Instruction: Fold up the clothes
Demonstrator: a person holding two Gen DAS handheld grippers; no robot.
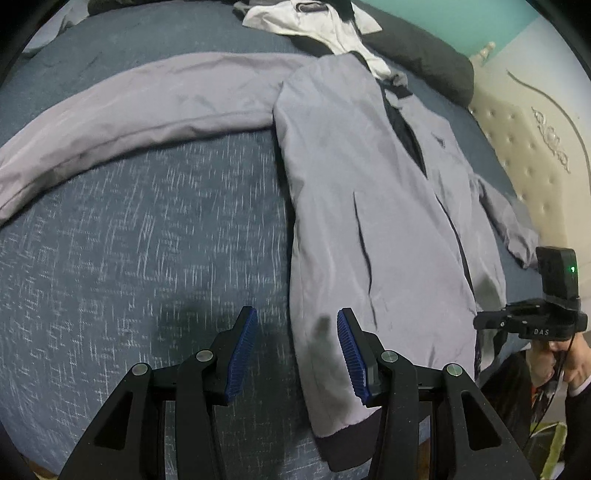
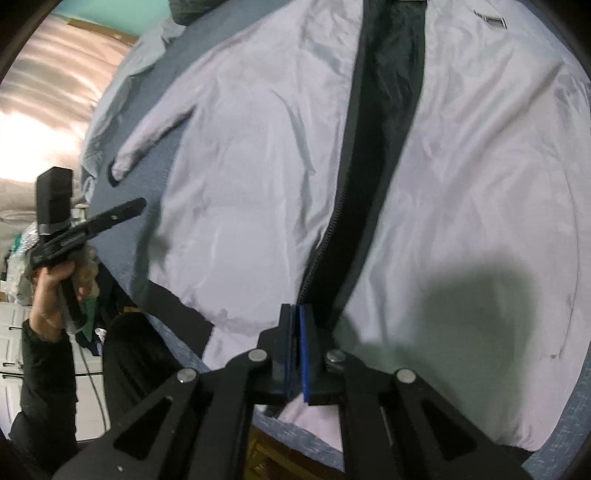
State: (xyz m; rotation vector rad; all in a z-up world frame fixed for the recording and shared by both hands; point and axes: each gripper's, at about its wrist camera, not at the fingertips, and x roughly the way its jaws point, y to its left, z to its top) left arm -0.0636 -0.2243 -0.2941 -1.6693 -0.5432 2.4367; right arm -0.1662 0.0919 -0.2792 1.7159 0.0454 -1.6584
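A right gripper [image 2: 297, 314] pinches a grey jacket [image 2: 258, 166] hem by its zipper, a left gripper [image 1: 297, 325] hovers spread (nothing pinched); the slippery cloth may slide free.

**Grey jacket spread on a bed**

A pale grey jacket [image 1: 369, 206] lies flat and face up on a blue bed [image 1: 129, 240]. Its front is unzipped, showing a strip of black lining [image 2: 376, 147] down the middle. One sleeve [image 1: 147, 103] stretches straight out sideways across the bed; the other sleeve [image 1: 506, 218] lies beside the body. The dark hem band [image 1: 351, 443] sits at the bed's near edge. A small logo [image 2: 491, 20] marks the chest.
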